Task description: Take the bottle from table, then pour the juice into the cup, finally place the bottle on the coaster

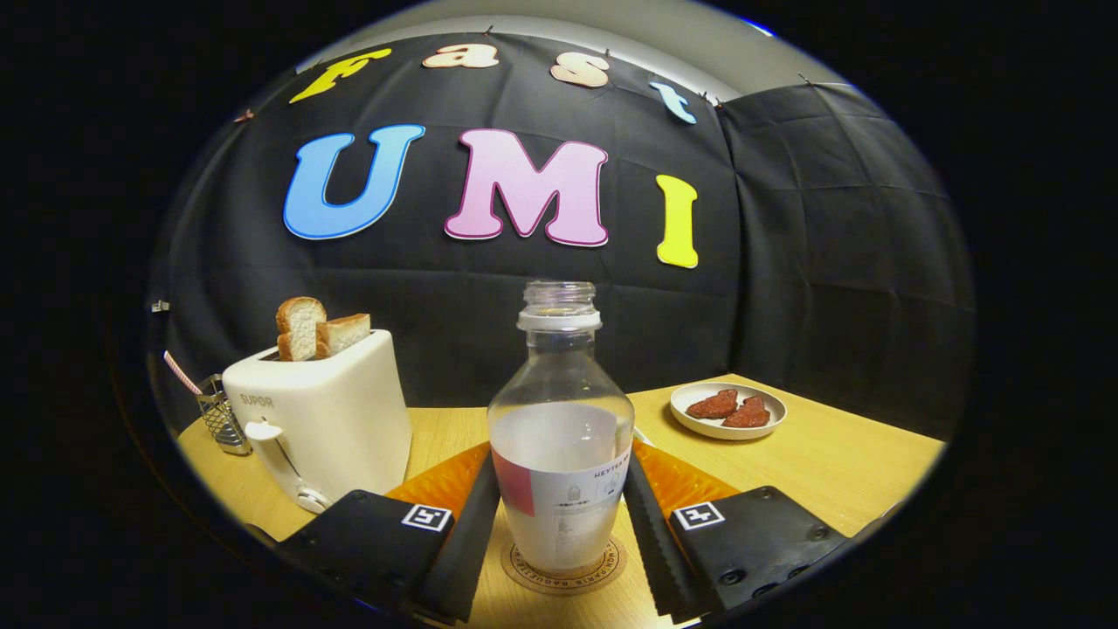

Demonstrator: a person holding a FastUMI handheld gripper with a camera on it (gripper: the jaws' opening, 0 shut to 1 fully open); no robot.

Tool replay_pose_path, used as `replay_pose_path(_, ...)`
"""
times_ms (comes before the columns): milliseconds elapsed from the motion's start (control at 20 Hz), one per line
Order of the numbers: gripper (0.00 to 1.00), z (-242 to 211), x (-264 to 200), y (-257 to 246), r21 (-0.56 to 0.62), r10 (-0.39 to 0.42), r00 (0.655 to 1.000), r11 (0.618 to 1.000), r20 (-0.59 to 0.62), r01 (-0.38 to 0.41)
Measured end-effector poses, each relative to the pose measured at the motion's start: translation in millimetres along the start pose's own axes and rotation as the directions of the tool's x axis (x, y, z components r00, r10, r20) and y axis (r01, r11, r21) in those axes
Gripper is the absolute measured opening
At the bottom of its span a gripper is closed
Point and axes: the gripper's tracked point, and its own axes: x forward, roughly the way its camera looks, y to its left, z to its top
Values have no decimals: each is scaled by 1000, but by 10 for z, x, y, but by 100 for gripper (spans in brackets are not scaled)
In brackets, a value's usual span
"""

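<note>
A clear, uncapped bottle (560,419) holding pale juice up to about its middle stands upright between my fingers. Its base rests on a round cork coaster (564,574) on the wooden table (830,463). My gripper (561,459) is shut on the bottle, with one finger (476,524) against its left side and the other against its right side, at the labelled lower body.
A white toaster (323,419) with two bread slices stands left of the bottle, with a metal holder (218,415) and a striped straw behind it. A white plate (728,410) with two reddish pieces sits to the right, further back. Black cloth walls close the back.
</note>
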Motion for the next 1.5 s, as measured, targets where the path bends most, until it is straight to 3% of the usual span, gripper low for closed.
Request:
replay_pose_path(350,79,-14,56,-15,11,1,1000,1000,6,-1)
replay_pose_path(600,97,-54,7,-24,11,3,1000,1000,-18,-3)
replay_pose_path(800,98,-32,-149,-57,3,4,1000,1000,-17,-4)
replay_pose_path(1150,97,-50,-700,-196,13,-2,999,1000,-37,3)
replay_pose_path(1500,97,222,-1452,-247,6,62,998,998,-15,-62)
